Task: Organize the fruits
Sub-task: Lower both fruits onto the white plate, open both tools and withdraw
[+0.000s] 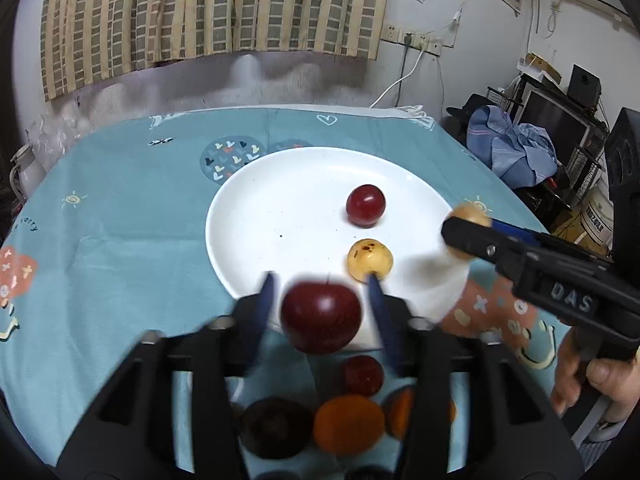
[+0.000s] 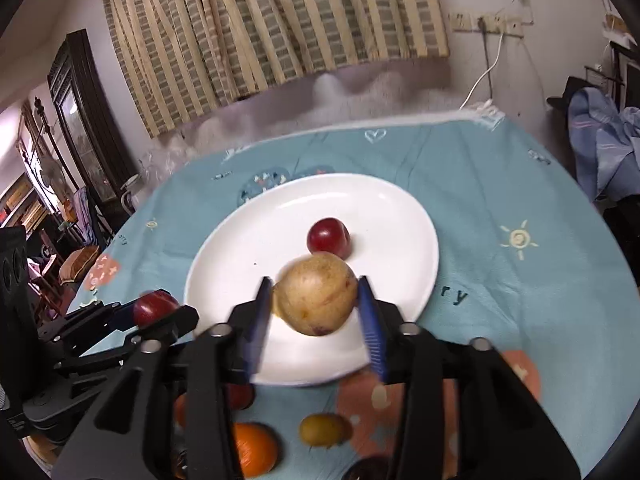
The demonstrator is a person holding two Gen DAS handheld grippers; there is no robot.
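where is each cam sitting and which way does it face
Left wrist: on the left gripper, looking forward over the plate toward the curtain; its fingers hold a red apple; the right gripper and a hand show at right.
Right wrist: on the right gripper, facing the same plate and curtain; its fingers hold a yellow fruit; the left gripper shows at left.
Shared: plate, plum, teal cloth.

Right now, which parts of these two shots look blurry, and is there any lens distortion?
Left wrist view: the dark red fruit between the fingers is smeared and the oranges below are soft, while the plate stays sharp. Right wrist view: the held yellow fruit is slightly blurred. Both show fisheye bending and dark corners.
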